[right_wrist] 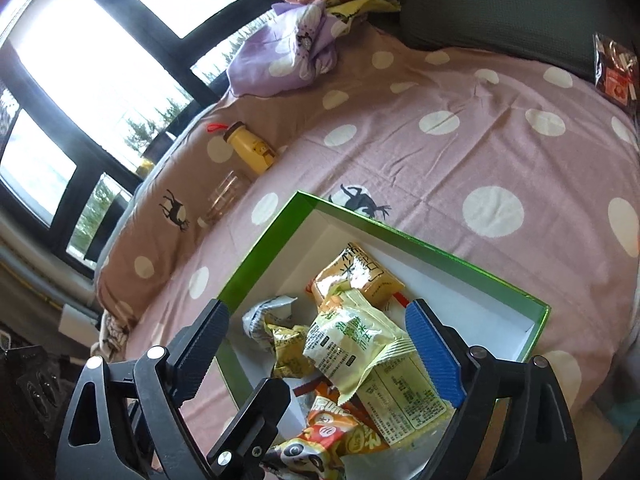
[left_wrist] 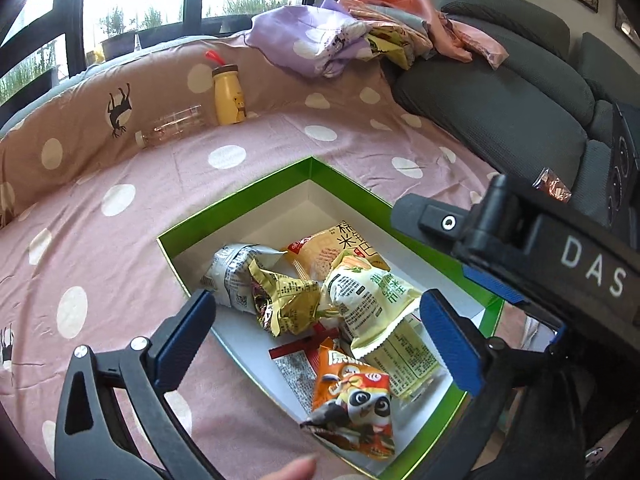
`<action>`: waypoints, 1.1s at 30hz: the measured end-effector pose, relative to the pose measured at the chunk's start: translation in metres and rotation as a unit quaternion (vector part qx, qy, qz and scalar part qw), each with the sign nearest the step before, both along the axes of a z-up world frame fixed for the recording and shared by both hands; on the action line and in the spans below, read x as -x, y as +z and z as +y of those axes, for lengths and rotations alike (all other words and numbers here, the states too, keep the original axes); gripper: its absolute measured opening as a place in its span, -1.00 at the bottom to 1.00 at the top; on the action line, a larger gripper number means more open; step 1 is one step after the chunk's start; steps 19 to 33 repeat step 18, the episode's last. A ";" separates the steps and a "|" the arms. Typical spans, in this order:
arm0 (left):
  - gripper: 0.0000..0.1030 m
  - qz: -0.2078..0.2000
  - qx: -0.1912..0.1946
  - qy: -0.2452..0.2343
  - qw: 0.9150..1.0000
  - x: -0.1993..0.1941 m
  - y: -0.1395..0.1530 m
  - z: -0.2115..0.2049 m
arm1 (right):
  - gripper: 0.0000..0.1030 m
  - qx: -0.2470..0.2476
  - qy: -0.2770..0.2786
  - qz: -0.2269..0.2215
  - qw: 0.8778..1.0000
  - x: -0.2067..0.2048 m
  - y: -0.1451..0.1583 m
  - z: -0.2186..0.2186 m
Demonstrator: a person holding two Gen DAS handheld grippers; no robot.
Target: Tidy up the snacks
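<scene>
1. Far left, on the bed (left_wrist: 280, 152): a clear bottle (left_wrist: 172, 126) is seen lying down, w/ a yellow bottle (left_wrist: 229, 96) upright beside it. Neither is judged part of the job.
2. Left gripper (left_wrist: 316, 340): jaws are spread wide, nothing held; it hangs over the box's near end.
3. Box (left_wrist: 240, 192) (green outside, white inside) is set on the bed; the snacks are piled at its near end, the far end is bare.
4. Grey pack (left_wrist: 230, 270) & gold pack (left_wrist: 280, 300) are crumpled, touching. Judged light, soft, crinkly; best taken across a bunched fold, not a slick flat face.
5. Orange pack (left_wrist: 332, 252) lies behind; big Chinese characters are printed on it, partly hidden.
6. Pale-green pack (left_wrist: 368, 296) rests on top; a crimped end seal is offered as a hold. Contents probably brittle, so a gentle squeeze is advised. Small print can't be read.
7. Panda pack (left_wrist: 352, 404) lies nearest; Chinese lettering, unclear.
8. Right gripper (right_wrist: 316, 344): jaws also released, empty, above the pile. "DAS" is read on its body in the left view.
9. Far right: a reddish pack (right_wrist: 616, 68) is left outside, by the sofa (left_wrist: 500, 100), well apart from the box.
</scene>
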State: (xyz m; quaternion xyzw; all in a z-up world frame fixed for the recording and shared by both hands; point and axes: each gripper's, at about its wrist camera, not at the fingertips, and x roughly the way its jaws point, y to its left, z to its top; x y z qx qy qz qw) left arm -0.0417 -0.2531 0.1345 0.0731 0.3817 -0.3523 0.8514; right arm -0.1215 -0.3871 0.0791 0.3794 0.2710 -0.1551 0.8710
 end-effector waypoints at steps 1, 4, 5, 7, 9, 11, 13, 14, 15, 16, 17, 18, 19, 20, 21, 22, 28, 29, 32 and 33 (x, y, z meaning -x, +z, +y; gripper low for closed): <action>0.99 -0.003 -0.003 0.002 1.000 0.001 0.000 0.001 | 0.77 0.006 -0.003 -0.001 1.000 0.002 0.002 0.001; 0.99 -0.010 -0.009 0.004 1.000 0.006 0.000 0.002 | 0.77 0.019 -0.014 0.002 1.000 0.007 0.007 0.003; 0.99 -0.009 -0.010 0.003 1.000 0.006 0.000 0.002 | 0.77 0.022 -0.017 0.003 1.000 0.008 0.007 0.003; 0.99 -0.008 -0.009 0.001 1.000 0.008 -0.001 0.002 | 0.77 0.027 -0.022 0.007 0.999 0.010 0.008 0.003; 0.99 -0.009 -0.009 -0.002 1.000 0.009 -0.001 0.002 | 0.77 0.029 -0.026 0.010 0.999 0.011 0.008 0.003; 0.99 -0.011 -0.008 -0.002 1.000 0.010 -0.002 0.003 | 0.78 0.029 -0.030 0.013 0.999 0.012 0.008 0.003; 0.99 -0.006 -0.006 -0.002 1.000 0.010 -0.003 0.004 | 0.77 0.023 -0.031 0.012 0.999 0.012 0.007 0.002; 0.99 -0.006 -0.004 -0.002 1.000 0.011 -0.003 0.004 | 0.78 0.022 -0.031 0.012 0.999 0.013 0.007 0.002; 0.99 -0.005 -0.002 -0.001 1.000 0.011 -0.003 0.005 | 0.78 0.023 -0.034 0.015 0.999 0.013 0.007 0.002; 0.99 -0.006 -0.001 0.000 1.000 0.011 -0.002 0.006 | 0.78 0.025 -0.037 0.017 0.999 0.013 0.007 0.002; 0.99 -0.005 -0.001 0.001 1.000 0.011 -0.002 0.006 | 0.78 0.029 -0.041 0.020 0.999 0.013 0.008 0.002; 0.99 -0.005 0.000 0.002 1.000 0.012 -0.002 0.008 | 0.78 0.032 -0.044 0.023 0.998 0.013 0.008 0.003; 0.99 -0.005 0.000 0.002 1.000 0.012 -0.002 0.008 | 0.78 0.032 -0.044 0.023 0.998 0.013 0.008 0.003; 0.99 -0.005 0.000 0.002 1.000 0.012 -0.002 0.008 | 0.78 0.032 -0.044 0.023 0.998 0.013 0.008 0.003; 0.99 -0.005 0.000 0.002 1.000 0.012 -0.002 0.008 | 0.78 0.032 -0.044 0.023 0.998 0.013 0.008 0.003; 0.99 -0.005 0.000 0.002 1.000 0.012 -0.002 0.008 | 0.78 0.032 -0.044 0.023 0.998 0.013 0.008 0.003; 0.99 -0.005 0.000 0.002 1.000 0.012 -0.002 0.008 | 0.78 0.032 -0.044 0.023 0.998 0.013 0.008 0.003; 0.99 -0.005 0.000 0.002 1.000 0.012 -0.002 0.008 | 0.78 0.032 -0.044 0.023 0.998 0.013 0.008 0.003; 0.99 -0.005 0.000 0.002 1.000 0.012 -0.002 0.008 | 0.78 0.032 -0.044 0.023 0.998 0.013 0.008 0.003; 0.99 -0.005 0.000 0.002 1.000 0.012 -0.002 0.008 | 0.78 0.032 -0.044 0.023 0.998 0.013 0.008 0.003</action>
